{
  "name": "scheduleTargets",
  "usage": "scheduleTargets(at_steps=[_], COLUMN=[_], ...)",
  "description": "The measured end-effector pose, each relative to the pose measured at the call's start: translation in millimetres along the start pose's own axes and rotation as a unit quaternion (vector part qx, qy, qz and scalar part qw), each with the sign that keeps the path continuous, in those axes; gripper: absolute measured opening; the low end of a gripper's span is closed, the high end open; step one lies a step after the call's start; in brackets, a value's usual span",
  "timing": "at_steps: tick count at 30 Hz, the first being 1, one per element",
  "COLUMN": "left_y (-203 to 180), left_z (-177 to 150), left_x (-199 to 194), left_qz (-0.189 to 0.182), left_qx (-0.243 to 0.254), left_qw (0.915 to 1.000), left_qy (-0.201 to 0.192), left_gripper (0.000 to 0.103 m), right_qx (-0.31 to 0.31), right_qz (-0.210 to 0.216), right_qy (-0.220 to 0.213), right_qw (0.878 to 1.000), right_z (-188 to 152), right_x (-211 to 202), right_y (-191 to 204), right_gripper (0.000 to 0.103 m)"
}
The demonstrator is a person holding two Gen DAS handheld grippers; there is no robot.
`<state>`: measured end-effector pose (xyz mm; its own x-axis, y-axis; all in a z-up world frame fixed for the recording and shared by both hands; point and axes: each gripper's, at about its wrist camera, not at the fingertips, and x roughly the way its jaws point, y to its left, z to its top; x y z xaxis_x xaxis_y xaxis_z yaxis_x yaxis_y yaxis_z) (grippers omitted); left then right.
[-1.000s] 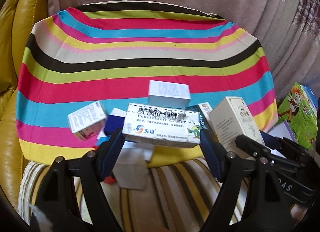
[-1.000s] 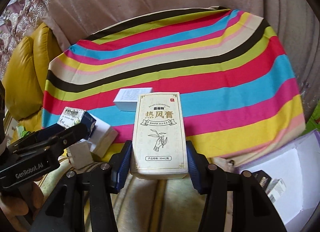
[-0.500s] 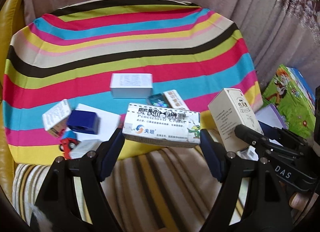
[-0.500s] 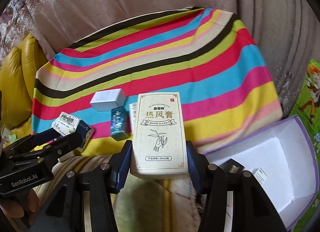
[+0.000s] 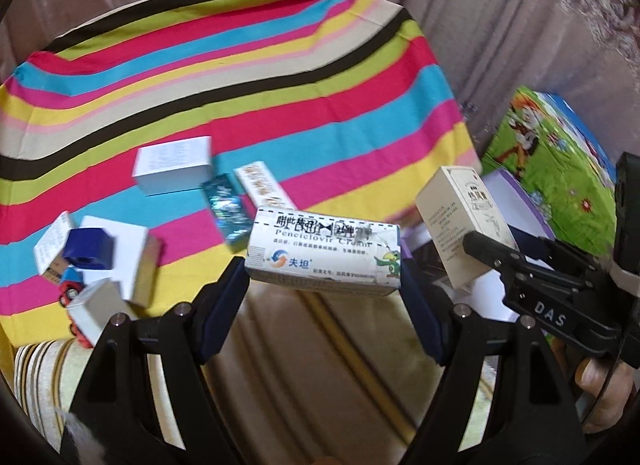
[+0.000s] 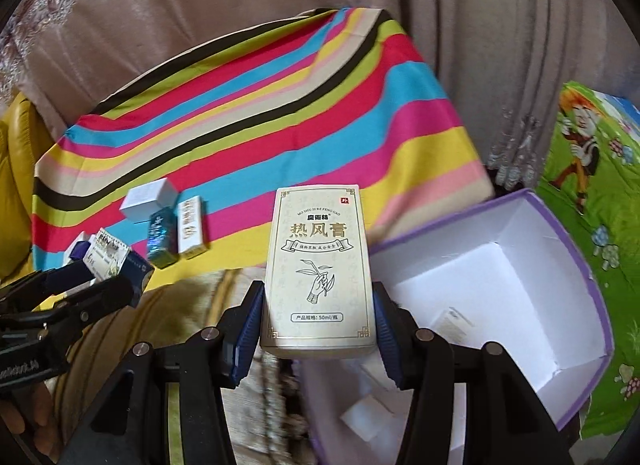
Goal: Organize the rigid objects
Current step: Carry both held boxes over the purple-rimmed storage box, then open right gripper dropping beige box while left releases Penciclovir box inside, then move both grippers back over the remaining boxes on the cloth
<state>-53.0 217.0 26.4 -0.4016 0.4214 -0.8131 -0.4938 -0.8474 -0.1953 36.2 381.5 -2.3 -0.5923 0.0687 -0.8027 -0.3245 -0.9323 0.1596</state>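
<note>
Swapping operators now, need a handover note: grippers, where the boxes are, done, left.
Left gripper: shut on the white cream box, held crosswise in the air.
Right gripper: shut on the tall cream-coloured box, upright, beside the purple bin.
Purple bin: open, a few small boxes already lie inside.
On the striped cloth: white box, teal box, a narrow white box, and a small pile at the left edge with a blue box.
Left: place both held boxes in the bin, then clear the cloth.

I see a striped cloth (image 5: 248, 77) spread over the surface, pinkish curtains (image 6: 500, 25) behind it, a yellow armchair (image 6: 16, 169) left, and a cartoon-printed sheet (image 6: 588, 169) right.
</note>
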Motion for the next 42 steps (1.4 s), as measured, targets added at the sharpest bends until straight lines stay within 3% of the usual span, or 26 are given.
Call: scheduleTargets(at_steps=[16, 24, 26, 34, 42], left_y=[-68.2, -91.5, -93.2, -79.7, -52.9], left_z=[3.4, 1.5, 0.3, 2.2, 1.3], left_x=[24.0, 26.1, 28.5, 29.4, 17.8], left_qz=[-0.062, -0.145, -0.156, -0.154, -0.131], left_qx=[0.065, 0.101, 0.102, 0.060, 0.024], left_qw=[0.9950, 0.9826, 0.9802, 0.9839, 0.9902], left_qy=[0.044, 0.058, 0.067, 0.068, 0.042], left_gripper=[0.078, 0.080, 0.085, 0.086, 0.086], right_qx=[0.022, 0.043, 0.045, 0.047, 0.031], right_qz=[-0.090, -0.117, -0.118, -0.099, -0.084], right_qy=[-0.029, -0.034, -0.031, -0.029, -0.020], right_qw=[0.995, 0.992, 0.992, 0.994, 0.996], right_z=[3.7, 3.2, 2.8, 3.8, 3.3], right_x=[-32.2, -40.3, -39.8, -41.3, -36.9], right_y=[-52.3, -68.4, -69.5, -65.5, -50.4], right_gripper=[0.052, 0.053, 0.053, 0.060, 0.062])
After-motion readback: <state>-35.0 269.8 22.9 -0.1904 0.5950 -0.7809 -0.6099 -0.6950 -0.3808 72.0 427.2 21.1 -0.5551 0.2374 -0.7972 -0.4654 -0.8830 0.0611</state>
